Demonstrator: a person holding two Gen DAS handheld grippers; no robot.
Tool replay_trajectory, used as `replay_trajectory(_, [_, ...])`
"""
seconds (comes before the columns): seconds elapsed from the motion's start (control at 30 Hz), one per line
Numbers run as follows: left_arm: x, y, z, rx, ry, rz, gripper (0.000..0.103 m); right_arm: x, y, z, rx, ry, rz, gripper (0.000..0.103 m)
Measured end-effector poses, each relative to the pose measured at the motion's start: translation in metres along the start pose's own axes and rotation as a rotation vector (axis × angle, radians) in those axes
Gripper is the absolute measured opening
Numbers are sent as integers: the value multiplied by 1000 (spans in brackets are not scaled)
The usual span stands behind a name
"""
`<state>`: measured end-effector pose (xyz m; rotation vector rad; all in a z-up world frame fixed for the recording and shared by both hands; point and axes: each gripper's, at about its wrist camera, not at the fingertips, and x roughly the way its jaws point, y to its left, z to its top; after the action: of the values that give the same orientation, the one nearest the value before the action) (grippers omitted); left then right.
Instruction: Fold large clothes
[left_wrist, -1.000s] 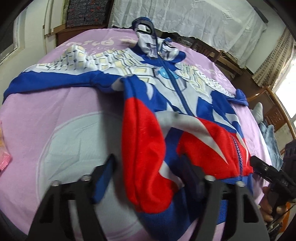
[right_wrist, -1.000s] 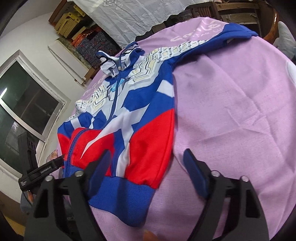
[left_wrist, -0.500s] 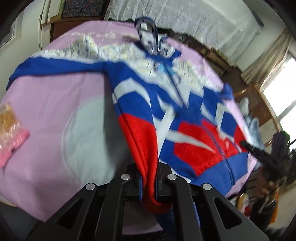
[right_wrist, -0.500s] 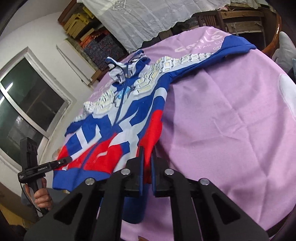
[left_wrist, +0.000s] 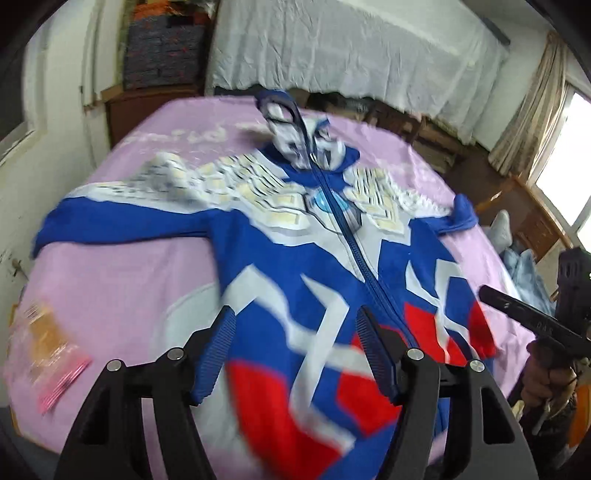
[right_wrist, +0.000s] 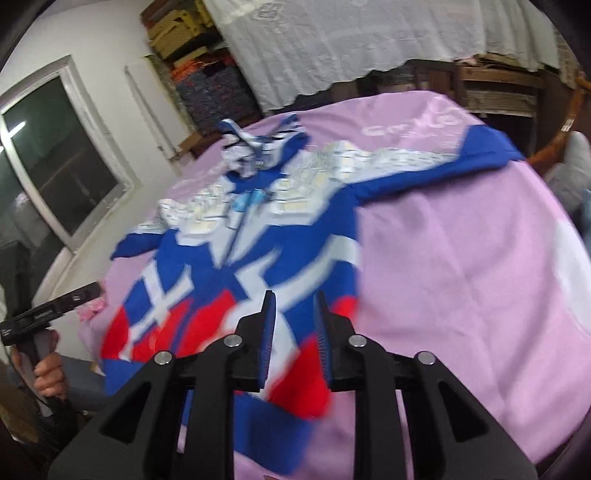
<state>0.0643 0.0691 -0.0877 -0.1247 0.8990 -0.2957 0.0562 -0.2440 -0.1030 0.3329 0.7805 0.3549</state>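
A blue, red and white zip-up hooded jacket (left_wrist: 332, 258) lies face up and spread out on a pink cloth-covered surface (left_wrist: 129, 288), hood at the far end and both sleeves stretched sideways. My left gripper (left_wrist: 295, 321) hovers above the lower left part of the jacket. Its jaws are opening wide and pinch no cloth. In the right wrist view the same jacket (right_wrist: 266, 236) lies below my right gripper (right_wrist: 294, 301). That gripper's jaws are opening, a narrow gap apart, over the red and blue hem at the right side. No fabric is caught between its pads.
A pink and orange plastic packet (left_wrist: 48, 354) lies near the left edge of the cloth. Behind the surface, a white lace cloth (left_wrist: 351, 48) drapes over furniture. A window (right_wrist: 48, 155) is at the left. A hand (right_wrist: 48, 369) holds the other gripper's handle.
Half a second ago both grippers were shut on the jacket's lower hem. Both have let go, risen and opened. The bunched left side now lies flat.
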Motion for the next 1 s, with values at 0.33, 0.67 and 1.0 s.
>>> replay_trajectory(0.33, [80, 7, 13, 18, 148, 120, 77, 78, -35, 10, 186, 187, 143, 19])
replay_trajectory(0.67, [98, 11, 96, -25, 95, 170, 79, 27, -184, 92, 501, -133, -150, 63])
replay_trajectory(1.0, [166, 25, 120, -24, 130, 328, 85, 58, -275, 125, 708, -236, -160, 62])
